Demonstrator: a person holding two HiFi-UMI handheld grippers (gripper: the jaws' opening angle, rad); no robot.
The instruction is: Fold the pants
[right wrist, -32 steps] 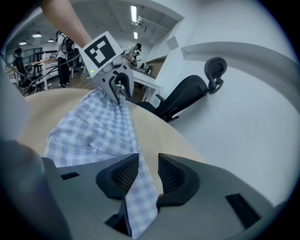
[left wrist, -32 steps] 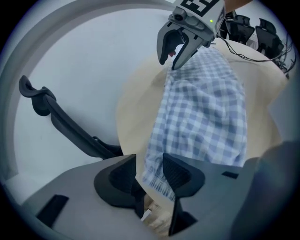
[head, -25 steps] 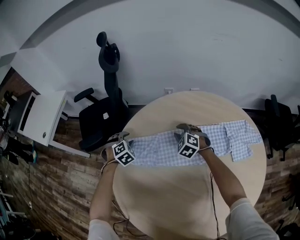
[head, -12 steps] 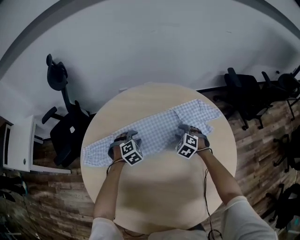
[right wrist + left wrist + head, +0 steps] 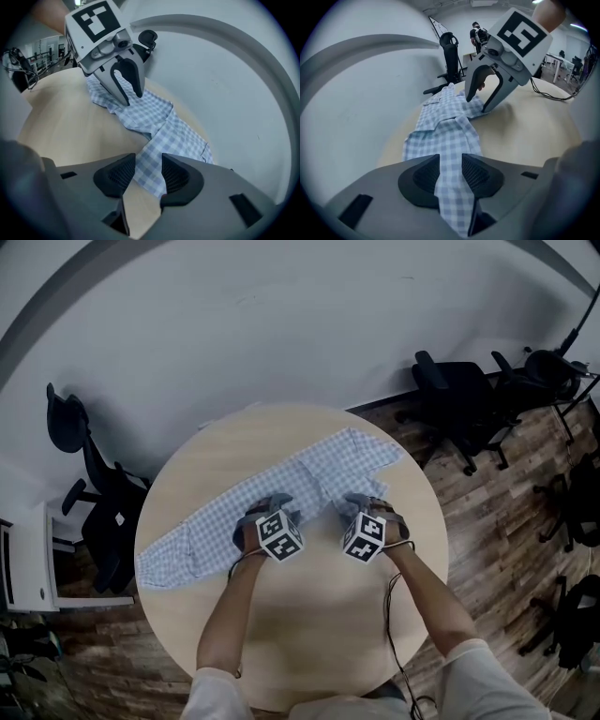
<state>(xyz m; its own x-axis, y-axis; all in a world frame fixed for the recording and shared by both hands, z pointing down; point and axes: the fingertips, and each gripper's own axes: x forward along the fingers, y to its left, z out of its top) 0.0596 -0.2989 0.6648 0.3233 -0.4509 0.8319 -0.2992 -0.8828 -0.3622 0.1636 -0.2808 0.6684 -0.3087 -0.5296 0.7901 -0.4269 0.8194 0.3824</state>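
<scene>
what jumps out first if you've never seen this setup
A long blue-checked pair of pants lies stretched slantwise across a round wooden table. Near its middle, the left tongs and right tongs, each topped by a black-and-white marker cube, straddle the cloth with jaws apart; the right one's jaws have just been opening. Black office chairs stand beyond the table.

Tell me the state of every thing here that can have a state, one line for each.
pants: stretched out long, lying across the table.
left gripper: open, pants cloth running between its jaws.
right gripper: open, jaws have just been opening, pants cloth between them.
</scene>
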